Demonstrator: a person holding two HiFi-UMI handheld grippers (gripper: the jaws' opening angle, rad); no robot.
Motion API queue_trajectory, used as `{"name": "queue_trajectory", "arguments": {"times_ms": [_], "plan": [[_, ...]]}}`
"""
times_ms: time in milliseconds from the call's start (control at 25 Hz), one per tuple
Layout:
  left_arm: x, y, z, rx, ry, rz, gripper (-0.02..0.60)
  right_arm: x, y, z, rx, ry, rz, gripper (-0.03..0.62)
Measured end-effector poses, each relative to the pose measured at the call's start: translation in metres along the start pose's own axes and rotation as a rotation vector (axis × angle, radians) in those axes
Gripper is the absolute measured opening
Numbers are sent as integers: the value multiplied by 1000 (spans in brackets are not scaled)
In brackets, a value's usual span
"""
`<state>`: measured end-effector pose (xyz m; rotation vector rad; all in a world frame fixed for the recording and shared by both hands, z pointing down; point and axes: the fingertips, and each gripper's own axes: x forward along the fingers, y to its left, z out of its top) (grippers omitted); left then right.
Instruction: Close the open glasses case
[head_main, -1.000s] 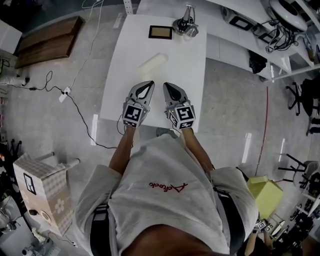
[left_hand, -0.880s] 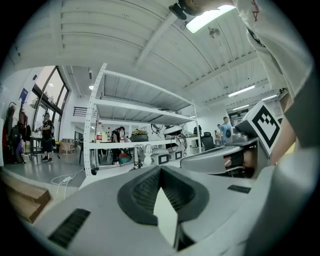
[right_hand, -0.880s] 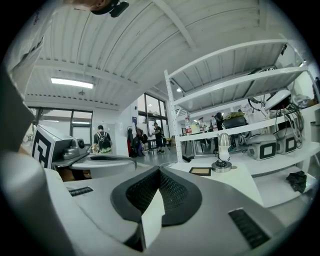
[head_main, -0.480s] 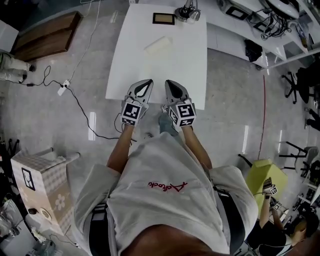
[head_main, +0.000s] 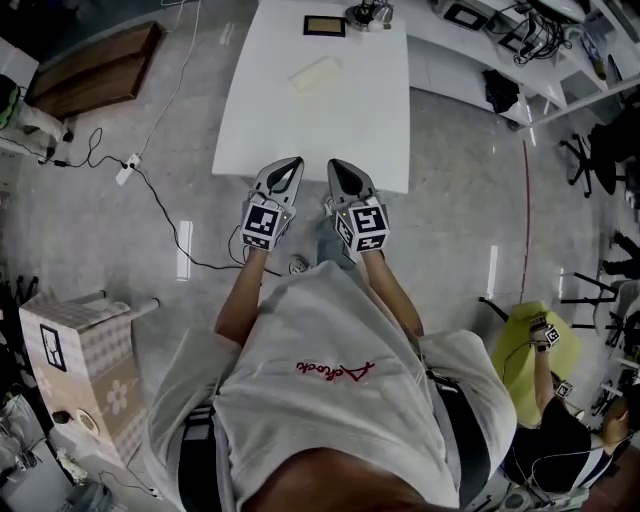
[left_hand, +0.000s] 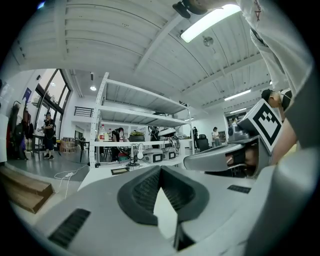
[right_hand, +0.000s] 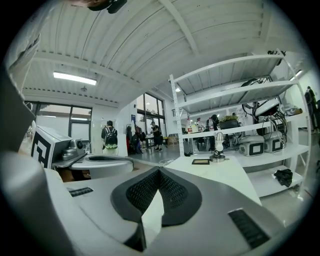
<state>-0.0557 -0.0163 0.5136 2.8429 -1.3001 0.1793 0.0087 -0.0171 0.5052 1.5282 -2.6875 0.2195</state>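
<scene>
Glasses case (head_main: 315, 75): lay pale and oblong on the far half of the white table (head_main: 300, 135), toward its left side; looked too small in the head view to tell lid from base. Sat near a dark framed plate (head_main: 324, 26) and a metal stand (head_main: 368, 13) at the table's far edge, touching neither. Left gripper (head_main: 296, 161): clenched, ribbed pads met at the tip, gripped nothing; showed only white tabletop through the gap behind the tip. Right gripper (head_main: 333, 163): clenched likewise, pads together and empty. Hung side by side just in front of the person's white shirt (head_main: 330, 390), marker cubes nearest the body, tips pointed up the table and poised over its near edge, well apart from the case. Pointed roughly level, toward white shelving (right_hand: 235, 100) loaded with equipment beyond the table. Elsewhere on the grey floor: lay a black cable (head_main: 160, 215) running from a power strip (head_main: 128, 166) at the left, a wooden board (head_main: 95, 72) at the upper left, a patterned cardboard box (head_main: 80, 370) at the lower left. Sat at the lower right: another person by a yellow-green seat (head_main: 525, 350).
</scene>
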Motion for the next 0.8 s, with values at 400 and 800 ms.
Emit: {"name": "queue_trajectory", "arguments": {"times_ms": [400,800], "plan": [[-10,-21,7,-9,-26,3,23,-26,10,3,-17,-14,3,18],[-14,-31,13,0,-40,10,23,-31,19,9,-69,-23,32,18]]}}
